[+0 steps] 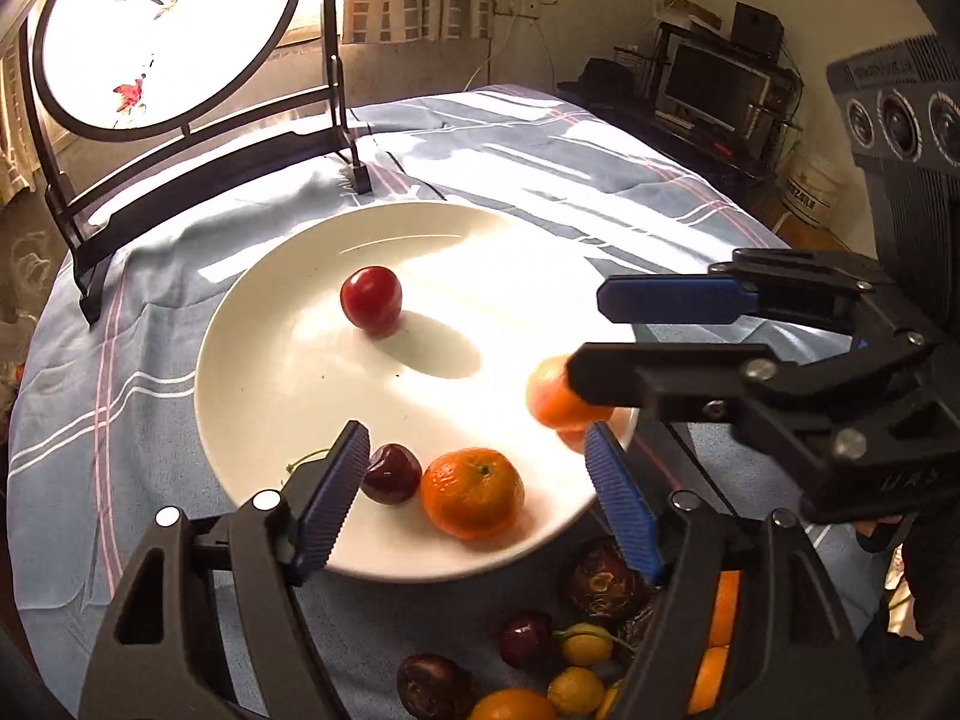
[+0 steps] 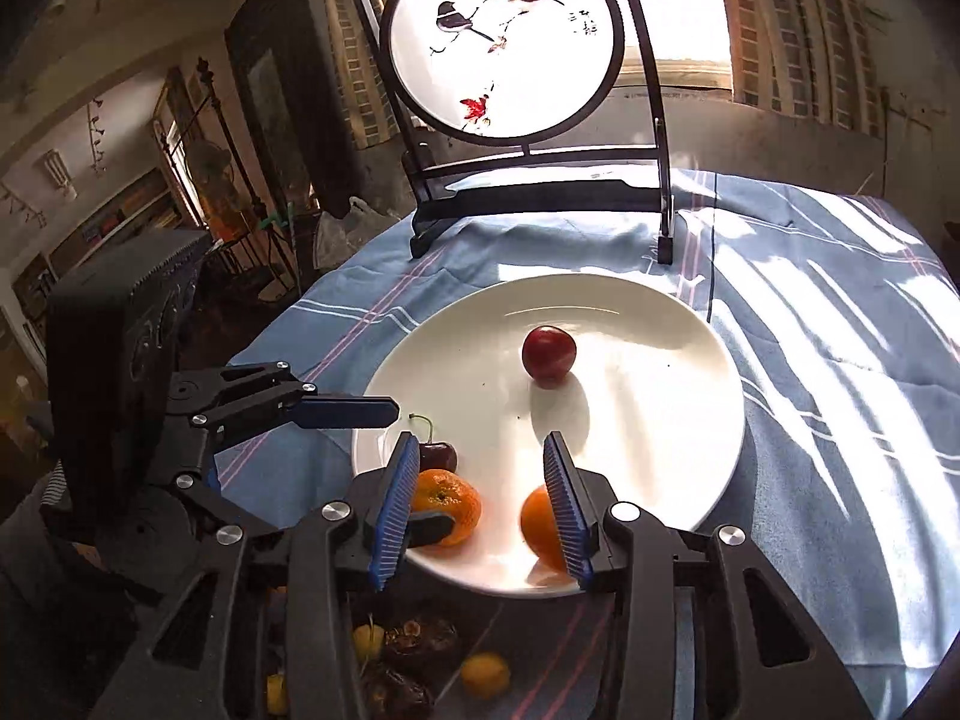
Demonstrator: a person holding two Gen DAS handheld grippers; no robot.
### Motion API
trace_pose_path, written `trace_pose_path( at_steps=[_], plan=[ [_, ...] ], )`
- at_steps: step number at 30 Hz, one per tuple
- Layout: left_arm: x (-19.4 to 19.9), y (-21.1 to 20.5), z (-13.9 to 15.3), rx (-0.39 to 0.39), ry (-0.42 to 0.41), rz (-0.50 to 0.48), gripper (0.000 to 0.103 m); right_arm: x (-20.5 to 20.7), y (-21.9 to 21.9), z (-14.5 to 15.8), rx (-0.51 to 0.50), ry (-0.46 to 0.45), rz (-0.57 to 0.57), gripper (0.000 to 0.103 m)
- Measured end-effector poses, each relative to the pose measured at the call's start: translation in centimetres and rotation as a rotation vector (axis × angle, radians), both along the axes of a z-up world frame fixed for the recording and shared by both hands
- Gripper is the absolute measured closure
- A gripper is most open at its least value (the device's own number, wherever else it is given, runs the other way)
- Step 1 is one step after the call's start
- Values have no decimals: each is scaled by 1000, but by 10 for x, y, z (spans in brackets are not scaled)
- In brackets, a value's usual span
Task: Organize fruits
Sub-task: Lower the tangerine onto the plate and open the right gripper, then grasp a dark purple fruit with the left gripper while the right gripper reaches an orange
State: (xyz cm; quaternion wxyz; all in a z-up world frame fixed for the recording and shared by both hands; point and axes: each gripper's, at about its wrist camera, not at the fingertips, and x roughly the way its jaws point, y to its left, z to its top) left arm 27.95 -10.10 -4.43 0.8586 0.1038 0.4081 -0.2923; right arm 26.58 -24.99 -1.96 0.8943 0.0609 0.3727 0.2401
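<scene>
White plate (image 1: 252, 372) on blue checked cloth (image 1: 90, 420), red plum (image 1: 371, 300) far, cherry (image 1: 391, 473) and mandarin (image 1: 472, 492) near, blurred second mandarin (image 1: 555, 393) half hidden — left gripper (image 1: 480, 480) wide open and empty, right gripper (image 2: 483, 498) part open, its grip unclear, loose fruit heap (image 1: 540, 660) cut off below.

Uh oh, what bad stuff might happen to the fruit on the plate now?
1. The blurred orange sits near the white plate's front rim beside the right gripper, which isn't pinching it. It might roll off.
2. The left gripper hangs open around the cherry and the mandarin. A bump could knock them.
3. The red plum is round and loose, so it may roll.
</scene>
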Motion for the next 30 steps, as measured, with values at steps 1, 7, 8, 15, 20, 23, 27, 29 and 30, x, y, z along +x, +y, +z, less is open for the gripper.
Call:
trace_pose_path(
  at_steps=[1,7,8,15,20,23,27,29,30],
  plan=[
    [-5,7,1,-11,-1,10,30,-7,-5,-1,18,0,-5,59],
    [-77,64,8,-18,-57,65,20,-76,-24,-10,60,7,-22,59],
    [-93,70,7,-12,-62,61,20,-88,-25,-13,54,9,-29,58],
    [-186,104,-19,49,-71,81,20,-161,-26,-27,-12,-19,-79,52],
    [-206,113,-43,91,-78,136,26,-185,-27,-34,2,-10,-85,52],
    [-198,112,-50,66,-68,155,38,-194,-26,-37,10,-3,-85,52],
    [-192,96,-57,86,-85,126,58,-200,-25,-44,5,9,-88,52],
    [-192,86,-63,107,-88,98,70,-198,-24,-48,-5,20,-90,52],
    [-193,85,-63,106,-102,101,70,-198,-24,-49,-8,24,-89,52]
  ],
)
